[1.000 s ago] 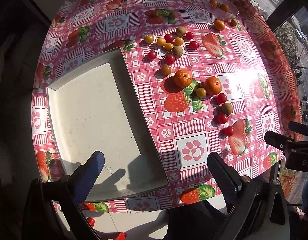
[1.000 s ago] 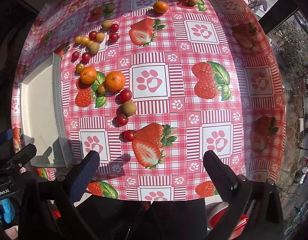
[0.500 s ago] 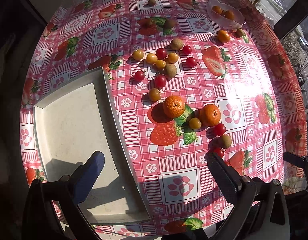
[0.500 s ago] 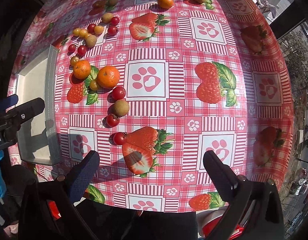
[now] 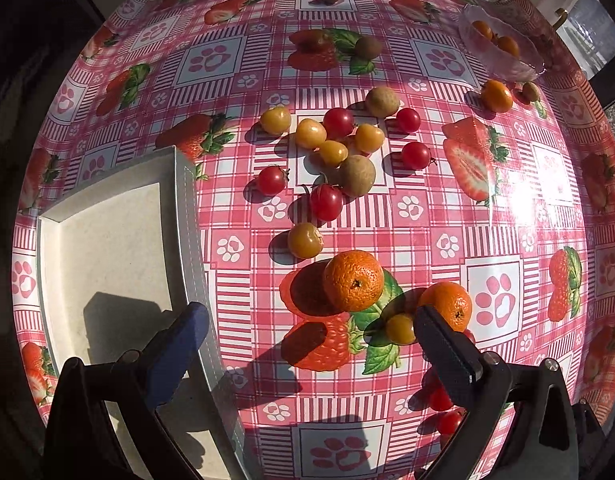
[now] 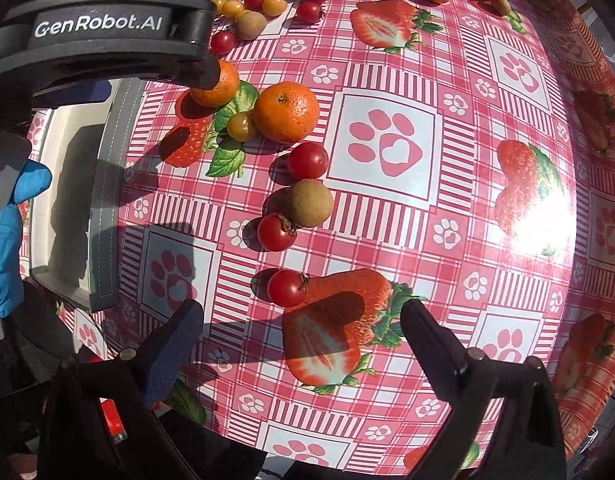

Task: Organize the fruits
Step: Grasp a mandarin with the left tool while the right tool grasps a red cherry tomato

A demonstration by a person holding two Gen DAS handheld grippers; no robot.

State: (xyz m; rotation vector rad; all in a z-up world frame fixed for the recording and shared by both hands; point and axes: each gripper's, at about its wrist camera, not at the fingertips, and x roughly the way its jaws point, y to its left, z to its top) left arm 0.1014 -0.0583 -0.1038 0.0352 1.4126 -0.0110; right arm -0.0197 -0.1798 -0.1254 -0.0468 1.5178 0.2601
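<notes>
tangerine (image 5: 353,280) just beside tray (image 5: 107,248), ahead of spread, empty left tool (image 5: 307,332): best straddled squarely, squeezed gently, lifted clear of yellow berry (image 5: 400,328); right tool (image 6: 299,328) spread too.

Three mandarins (image 5: 353,280) on the cloth, two in the bowl (image 5: 503,64), one tray (image 5: 107,256).

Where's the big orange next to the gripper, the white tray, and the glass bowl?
big orange (image 5: 353,280), left wrist view, middle of its peel.
white tray (image 5: 107,248), left wrist view, bare floor.
glass bowl (image 5: 503,66), left wrist view, near wall.
</notes>
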